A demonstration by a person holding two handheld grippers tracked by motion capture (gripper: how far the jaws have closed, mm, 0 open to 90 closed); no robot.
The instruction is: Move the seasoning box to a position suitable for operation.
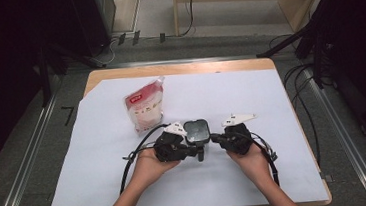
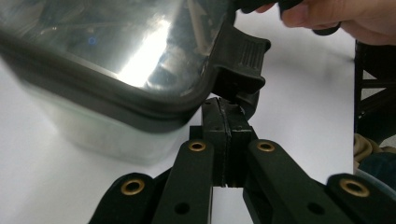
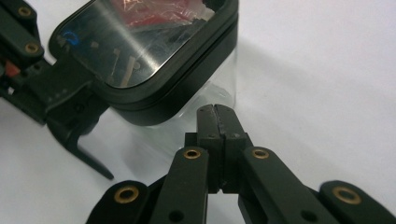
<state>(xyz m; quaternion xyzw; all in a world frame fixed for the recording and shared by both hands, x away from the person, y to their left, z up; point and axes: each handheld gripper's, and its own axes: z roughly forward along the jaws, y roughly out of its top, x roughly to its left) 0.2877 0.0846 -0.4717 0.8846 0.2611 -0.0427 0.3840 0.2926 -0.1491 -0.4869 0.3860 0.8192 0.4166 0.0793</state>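
We see a clear container (image 1: 196, 132) with a dark-rimmed lid standing on the white sheet (image 1: 102, 175) near the table's middle, between the two grippers. The left gripper (image 2: 224, 119) has its jaws pressed together with nothing between them; the tips sit just under the black latch tab (image 2: 240, 58) on the lid's edge, and we cannot tell whether they touch it. The right gripper (image 3: 217, 119) also has its jaws pressed together, empty, with the tips close beside the container's clear wall. A red-and-white pouch (image 1: 144, 105) lies behind and to the left, apart from the container.
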